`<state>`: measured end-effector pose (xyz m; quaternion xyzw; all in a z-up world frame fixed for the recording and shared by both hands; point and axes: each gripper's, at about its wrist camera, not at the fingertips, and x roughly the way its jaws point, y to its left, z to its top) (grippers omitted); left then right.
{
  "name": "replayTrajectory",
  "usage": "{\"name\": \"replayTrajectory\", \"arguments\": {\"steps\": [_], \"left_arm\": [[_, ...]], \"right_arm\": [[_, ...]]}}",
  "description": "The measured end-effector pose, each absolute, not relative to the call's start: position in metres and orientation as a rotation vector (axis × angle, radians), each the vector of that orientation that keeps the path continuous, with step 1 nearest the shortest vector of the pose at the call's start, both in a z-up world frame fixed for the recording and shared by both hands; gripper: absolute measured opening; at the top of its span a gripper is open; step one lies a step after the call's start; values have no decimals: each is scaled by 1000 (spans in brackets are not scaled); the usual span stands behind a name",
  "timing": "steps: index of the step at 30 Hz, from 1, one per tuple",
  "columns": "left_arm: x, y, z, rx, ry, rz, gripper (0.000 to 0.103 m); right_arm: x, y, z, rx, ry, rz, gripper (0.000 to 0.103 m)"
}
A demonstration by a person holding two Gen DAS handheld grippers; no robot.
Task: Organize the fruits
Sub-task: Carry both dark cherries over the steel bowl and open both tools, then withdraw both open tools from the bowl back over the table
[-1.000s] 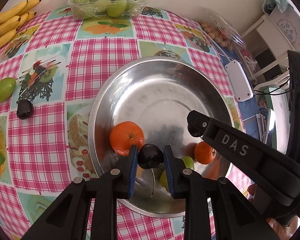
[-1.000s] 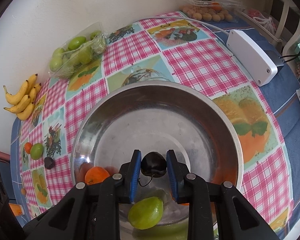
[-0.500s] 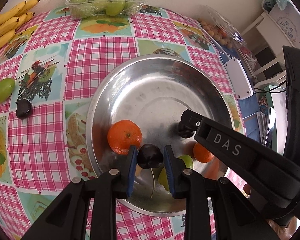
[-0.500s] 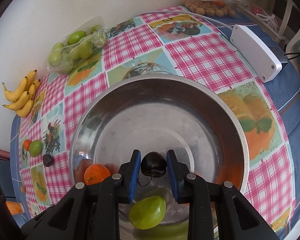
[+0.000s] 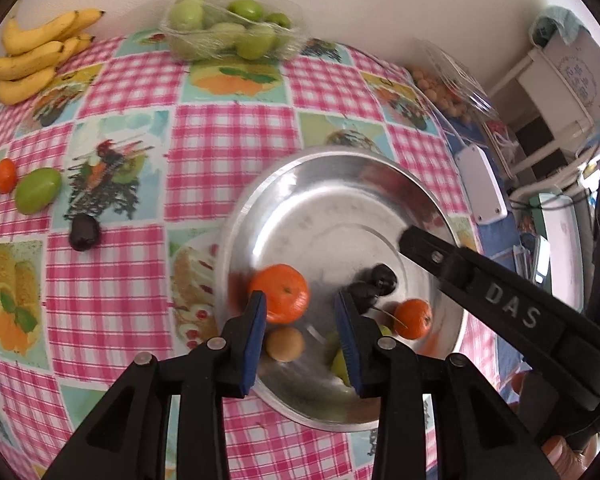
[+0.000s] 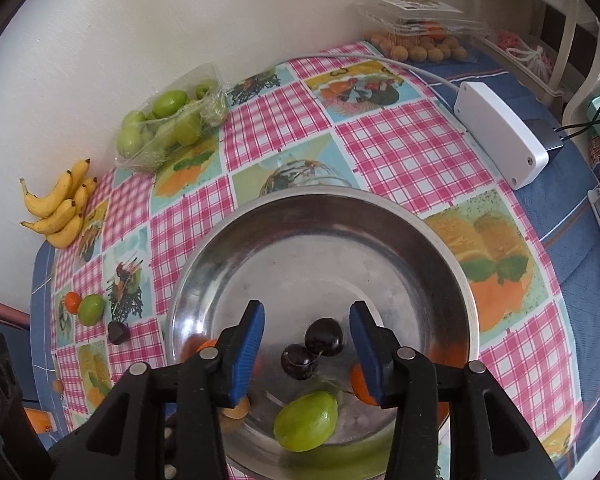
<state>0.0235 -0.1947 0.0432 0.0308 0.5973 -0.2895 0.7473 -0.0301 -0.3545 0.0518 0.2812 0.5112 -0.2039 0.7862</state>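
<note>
Black plastic tongs (image 5: 302, 332), blue pads (image 6: 249, 354), silver screws, white "DAS" lettering

Only readable text: "DAS", raised letters on the black arm of the right claw (image 5: 508, 308), seen from the left wrist view, right of the left claw (image 5: 300, 320) and running diagonally over the edge of the metal bowl (image 5: 236, 232). White box (image 5: 576, 76) far upper right of the left claw has a round printed mark with characters, too small to read. Label on the clear plastic box (image 6: 416, 4) far ahead and right of the right claw: print visible, not legible. Nothing else carries text.
</note>
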Motion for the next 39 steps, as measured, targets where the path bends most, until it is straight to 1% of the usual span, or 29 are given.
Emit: {"name": "replayTrajectory", "arguments": {"steps": [5,7,9,11,16,25,26,28,29,30,31,34,38,39], "left_arm": [[41,-166,45,40,1277,-516,40],[48,-154,44,30,1273,-469,44],[54,-141,42,9,1272,-433,51],[61,-127,40,-19,1274,-399,52],[72,-102,30,-64,1292,-315,53],[77,-91,27,-85,1290,-284,55],[77,-92,27,-83,1290,-286,56],[76,-93,27,-74,1287,-286,63],[76,-94,26,-63,1285,-282,71],[76,-96,26,-54,1283,-278,76],[75,-97,26,-43,1281,-274,77],[75,-97,23,-16,1278,-258,82],[77,-95,20,8,1275,-228,85],[77,-94,19,9,1275,-220,89]], "right_arm": [[-29,-351,52,597,1109,-431,50],[-27,-348,50,590,1117,-426,50],[-26,-346,50,584,1122,-424,51],[-24,-344,49,579,1126,-416,53],[-20,-338,46,570,1141,-397,53],[-12,-323,48,516,1152,-369,53],[-11,-322,48,513,1153,-367,53],[-11,-321,47,509,1156,-367,54],[-10,-320,47,507,1157,-367,60],[-10,-320,46,507,1158,-366,64],[-9,-319,46,509,1158,-365,71],[-8,-318,44,508,1163,-358,73],[-7,-316,40,506,1174,-353,82],[-6,-316,39,505,1176,-352,83]]}}
